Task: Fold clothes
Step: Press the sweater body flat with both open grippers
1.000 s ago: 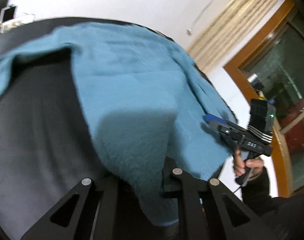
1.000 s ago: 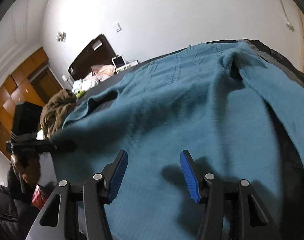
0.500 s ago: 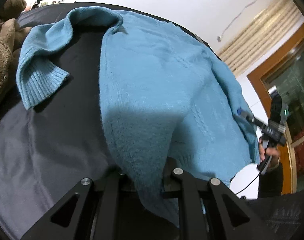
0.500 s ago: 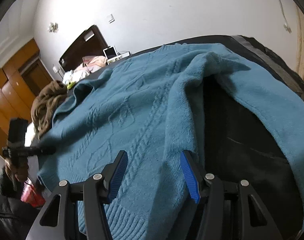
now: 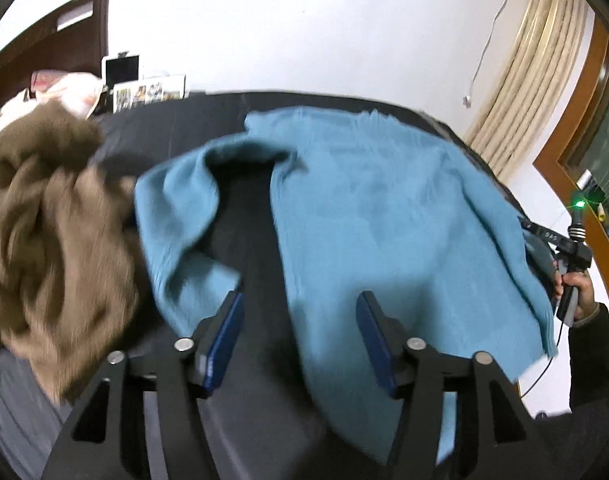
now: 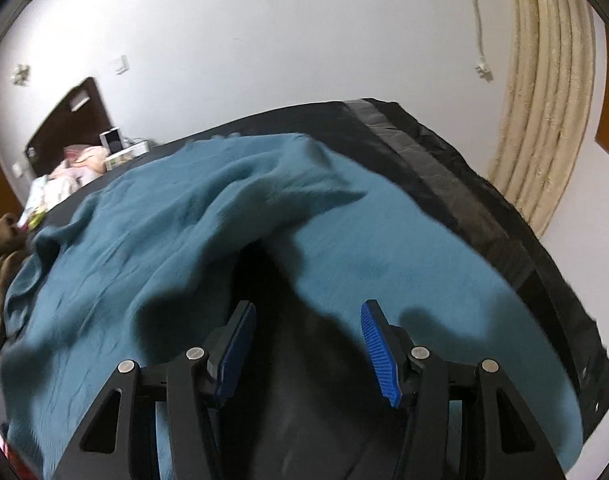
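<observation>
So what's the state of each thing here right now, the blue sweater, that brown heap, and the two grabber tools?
Blue sweater: spread over the dark bed cover, unfolded, gripped by neither tool.
Left sleeve: bent, lying beside the body.
Brown garment: crumpled in a heap, touching the sleeve.
Left gripper: open, holding nothing.
Right gripper: open, holding nothing.

A dark bed cover (image 5: 260,216) fills the middle of both views. A rumpled brown blanket (image 5: 48,232) sits at the left. In the upper left stand a dark wooden headboard (image 5: 52,48) and a small white screen (image 5: 122,69). Cream curtains (image 6: 544,92) hang at the upper right, beside a wooden door frame (image 5: 572,128).
</observation>
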The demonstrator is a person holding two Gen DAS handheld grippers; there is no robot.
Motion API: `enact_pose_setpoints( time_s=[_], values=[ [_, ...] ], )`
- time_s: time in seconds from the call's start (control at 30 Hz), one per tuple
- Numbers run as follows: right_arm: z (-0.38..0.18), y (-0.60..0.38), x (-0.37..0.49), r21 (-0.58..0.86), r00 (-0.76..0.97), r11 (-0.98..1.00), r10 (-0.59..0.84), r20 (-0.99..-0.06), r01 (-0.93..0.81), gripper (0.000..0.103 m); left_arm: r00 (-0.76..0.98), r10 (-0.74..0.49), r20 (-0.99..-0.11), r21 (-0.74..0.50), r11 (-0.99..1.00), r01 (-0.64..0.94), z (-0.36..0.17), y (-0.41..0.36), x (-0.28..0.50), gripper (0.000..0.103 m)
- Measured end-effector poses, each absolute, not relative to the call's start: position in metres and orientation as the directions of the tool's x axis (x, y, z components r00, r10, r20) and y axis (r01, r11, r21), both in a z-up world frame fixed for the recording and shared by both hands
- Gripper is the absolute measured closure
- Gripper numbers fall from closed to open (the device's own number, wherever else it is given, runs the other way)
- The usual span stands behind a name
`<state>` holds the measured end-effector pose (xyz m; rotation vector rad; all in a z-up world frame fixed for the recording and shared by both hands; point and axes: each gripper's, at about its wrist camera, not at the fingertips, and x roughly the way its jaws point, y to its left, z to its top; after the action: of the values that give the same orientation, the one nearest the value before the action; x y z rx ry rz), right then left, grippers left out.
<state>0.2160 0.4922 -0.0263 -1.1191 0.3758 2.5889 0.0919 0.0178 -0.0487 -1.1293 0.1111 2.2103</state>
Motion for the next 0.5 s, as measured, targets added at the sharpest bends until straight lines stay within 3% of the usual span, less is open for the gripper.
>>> enact_pose_setpoints(
  time_s=[0.13, 0.3, 0.4, 0.5],
  values=[
    [-0.018, 0.508, 0.177, 0.17, -0.648, -0.896, 0.156, -0.745, -0.411, 0.046, -0.408, 0.521, -0.75, -0.216, -0.776, -0.593, -0.053, 0.045, 0.049, 0.036],
    [-0.028, 0.505, 0.129, -0.095, -0.511, -0.879, 0.357, -0.782, -0.468, 0.046, -0.39, 0.51, -0.766, -0.215, -0.776, -0.593, -0.066, 0.092, 0.001, 0.034],
    [-0.05, 0.508, 0.112, -0.141, -0.435, -0.875, 0.363, -0.824, -0.463, 0.046, -0.379, 0.504, -0.776, -0.214, -0.776, -0.594, -0.073, 0.12, -0.029, 0.034],
    [-0.054, 0.508, 0.105, -0.195, -0.437, -0.867, 0.411, -0.8, -0.459, 0.046, -0.38, 0.464, -0.8, -0.2, -0.804, -0.56, -0.09, 0.136, -0.059, 0.033]
  ],
)
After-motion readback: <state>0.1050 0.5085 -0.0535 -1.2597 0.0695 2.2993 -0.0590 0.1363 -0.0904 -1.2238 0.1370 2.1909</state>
